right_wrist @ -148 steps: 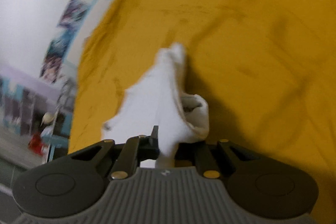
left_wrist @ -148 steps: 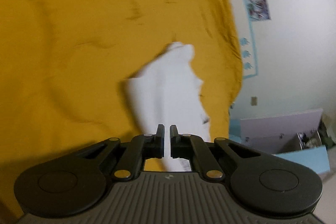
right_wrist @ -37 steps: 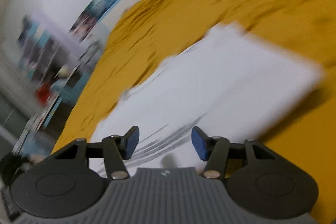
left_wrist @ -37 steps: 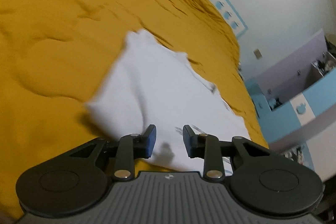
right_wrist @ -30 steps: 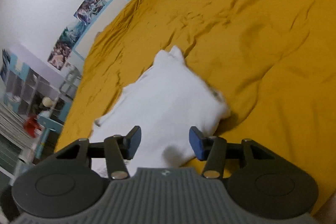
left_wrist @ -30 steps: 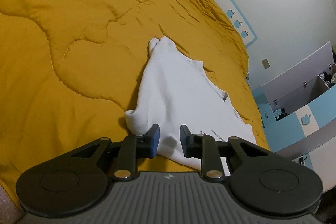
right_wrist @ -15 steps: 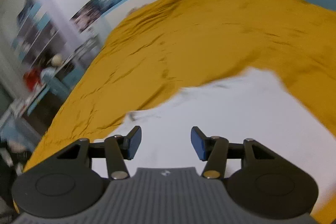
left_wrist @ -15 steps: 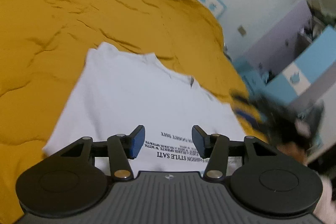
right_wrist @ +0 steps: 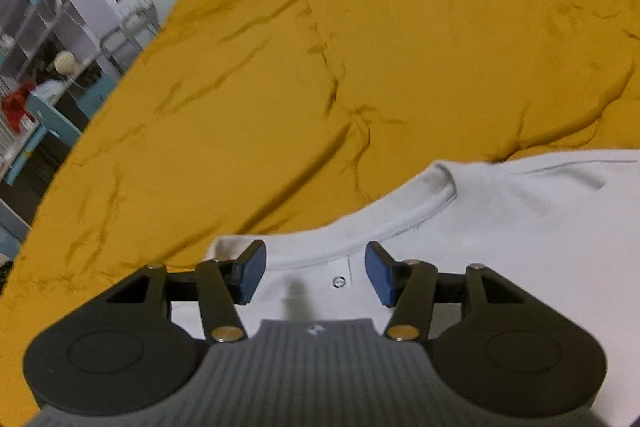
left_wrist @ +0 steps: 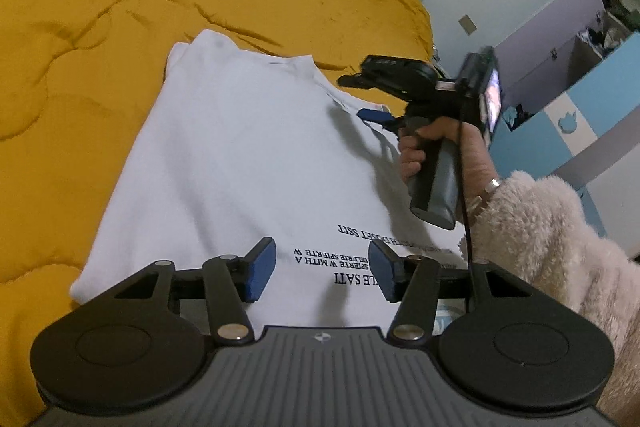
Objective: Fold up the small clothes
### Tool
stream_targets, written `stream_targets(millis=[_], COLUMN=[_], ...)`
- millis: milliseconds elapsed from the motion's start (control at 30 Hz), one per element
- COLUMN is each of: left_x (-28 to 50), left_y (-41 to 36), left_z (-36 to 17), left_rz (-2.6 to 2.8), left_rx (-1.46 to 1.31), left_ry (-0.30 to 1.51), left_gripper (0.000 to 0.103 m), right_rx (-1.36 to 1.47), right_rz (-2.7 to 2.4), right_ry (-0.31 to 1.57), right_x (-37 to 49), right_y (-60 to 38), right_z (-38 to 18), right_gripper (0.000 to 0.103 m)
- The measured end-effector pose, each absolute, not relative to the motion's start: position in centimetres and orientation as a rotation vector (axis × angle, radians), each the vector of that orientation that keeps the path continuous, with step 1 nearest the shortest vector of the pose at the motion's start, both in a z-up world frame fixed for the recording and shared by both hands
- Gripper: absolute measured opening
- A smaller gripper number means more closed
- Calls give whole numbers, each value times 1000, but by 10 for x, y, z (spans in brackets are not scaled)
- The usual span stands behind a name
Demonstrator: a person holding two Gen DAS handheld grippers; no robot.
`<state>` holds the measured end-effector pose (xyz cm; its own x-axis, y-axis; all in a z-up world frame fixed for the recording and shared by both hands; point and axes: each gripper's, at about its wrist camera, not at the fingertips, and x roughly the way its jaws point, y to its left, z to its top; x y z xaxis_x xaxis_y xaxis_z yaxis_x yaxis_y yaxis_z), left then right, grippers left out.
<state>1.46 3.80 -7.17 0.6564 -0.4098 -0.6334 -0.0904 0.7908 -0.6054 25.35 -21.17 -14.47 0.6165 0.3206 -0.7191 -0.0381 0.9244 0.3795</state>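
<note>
One white shirt [left_wrist: 240,163] (two tools opening, empty).

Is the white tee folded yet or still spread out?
Spread out. The white tee lies flat on the yellow bedspread, printed text showing, collar exposed, no fold line visible. Its near hem is out of view.

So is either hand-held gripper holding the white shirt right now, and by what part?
Neither. The left hand-held gripper and right one are opening, clear of the white shirt.

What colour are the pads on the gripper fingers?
Blue, on black fingers. Clearest in the right wrist view, over the white shirt.
</note>
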Motion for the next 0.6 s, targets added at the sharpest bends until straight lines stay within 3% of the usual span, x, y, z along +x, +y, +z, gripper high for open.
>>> stream_targets(millis=[333,600], left_x=[18,16], left_y=[35,32], left_z=[-69,-65], left_rz=[-195,-201], left_rx=[-641,-590], left_ry=[853,873], left_gripper=[69,69], right_rx=[257,267], right_rz=[235,286], right_ry=[866,992], right_x=[217,143], right_y=[-216,-239], right_z=[-143,-129], right_gripper=[52,52])
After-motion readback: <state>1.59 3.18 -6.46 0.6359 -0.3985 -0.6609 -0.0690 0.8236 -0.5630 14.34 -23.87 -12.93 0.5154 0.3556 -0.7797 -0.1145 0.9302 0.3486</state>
